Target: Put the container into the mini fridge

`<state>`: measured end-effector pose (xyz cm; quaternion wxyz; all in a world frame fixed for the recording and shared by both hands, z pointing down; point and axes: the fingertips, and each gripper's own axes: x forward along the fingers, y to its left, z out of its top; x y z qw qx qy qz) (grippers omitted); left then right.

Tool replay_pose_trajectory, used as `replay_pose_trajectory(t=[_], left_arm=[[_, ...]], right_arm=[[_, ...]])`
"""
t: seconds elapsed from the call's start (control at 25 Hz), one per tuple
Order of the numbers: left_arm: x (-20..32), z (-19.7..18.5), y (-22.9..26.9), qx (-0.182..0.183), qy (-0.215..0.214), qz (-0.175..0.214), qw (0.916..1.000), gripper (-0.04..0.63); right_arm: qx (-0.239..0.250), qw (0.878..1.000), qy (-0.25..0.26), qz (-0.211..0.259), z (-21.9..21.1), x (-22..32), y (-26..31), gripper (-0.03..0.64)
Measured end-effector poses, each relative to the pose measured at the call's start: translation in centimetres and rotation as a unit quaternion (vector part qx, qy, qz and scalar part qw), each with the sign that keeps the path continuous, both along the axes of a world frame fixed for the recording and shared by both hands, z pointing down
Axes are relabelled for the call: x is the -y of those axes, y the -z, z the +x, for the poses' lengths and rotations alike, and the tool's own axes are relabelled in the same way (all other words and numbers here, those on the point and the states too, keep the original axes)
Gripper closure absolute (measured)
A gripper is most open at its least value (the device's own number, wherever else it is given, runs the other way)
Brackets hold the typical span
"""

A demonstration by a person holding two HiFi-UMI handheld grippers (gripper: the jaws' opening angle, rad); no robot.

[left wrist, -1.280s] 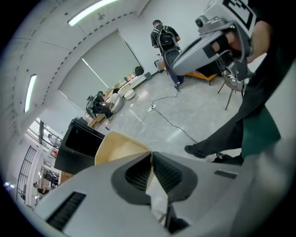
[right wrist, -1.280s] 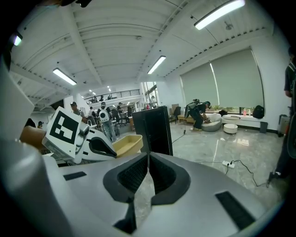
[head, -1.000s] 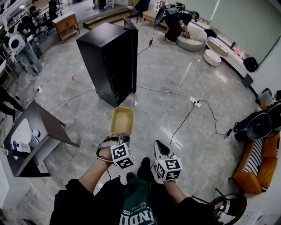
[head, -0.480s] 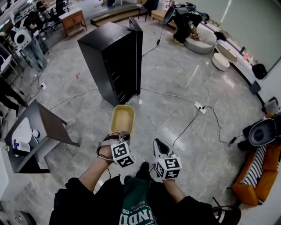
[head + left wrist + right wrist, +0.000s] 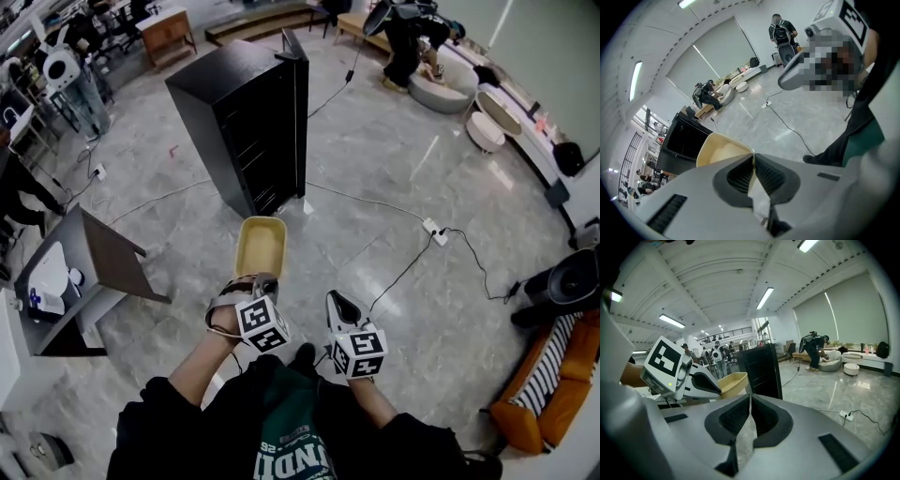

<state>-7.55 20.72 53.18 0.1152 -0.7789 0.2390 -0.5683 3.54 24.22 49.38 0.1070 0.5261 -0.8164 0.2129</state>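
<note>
A tall black mini fridge (image 5: 246, 120) stands on the marble floor ahead, its front to the right and its door edge (image 5: 292, 45) showing at the top. My left gripper (image 5: 265, 278) is shut on the near rim of a pale yellow container (image 5: 261, 246), which it holds out level, short of the fridge. In the left gripper view the jaws (image 5: 753, 157) pinch the container (image 5: 717, 149) rim, with the fridge (image 5: 682, 140) beyond. My right gripper (image 5: 335, 300) hangs beside it, shut and empty. The right gripper view (image 5: 750, 401) shows the container (image 5: 730, 380) and fridge (image 5: 761, 367).
A power strip (image 5: 433, 228) and black cables trail across the floor right of the fridge. A grey open-fronted table (image 5: 103, 262) stands at the left, an orange sofa (image 5: 553, 394) at the right. People and furniture fill the far end of the room.
The fridge has come a little nearer and lower in the head view. Both grippers keep their places, and the left one still holds the container.
</note>
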Motion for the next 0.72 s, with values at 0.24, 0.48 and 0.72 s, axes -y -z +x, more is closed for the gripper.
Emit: replay_pose_trajectory(t=[0.24, 0.48, 0.72], left_arm=[[1.7, 1.1, -0.6, 0.005, 0.005, -0.005, 1.0, 0.573], [4.4, 2.1, -0.8, 0.003, 0.005, 0.002, 1.0, 0.572], [7.1, 3.1, -1.9, -0.002, 0.004, -0.011, 0.9999, 0.574]], right_arm=[[0.004, 1.0, 0.005, -0.004, 1.1, 1.8, -0.5, 0.581], [0.004, 1.0, 0.002, -0.009, 2.0, 4.1, -1.0, 0.581], [0.0, 1.0, -0.003, -0.007, 3.0, 6.9, -1.2, 0.581]])
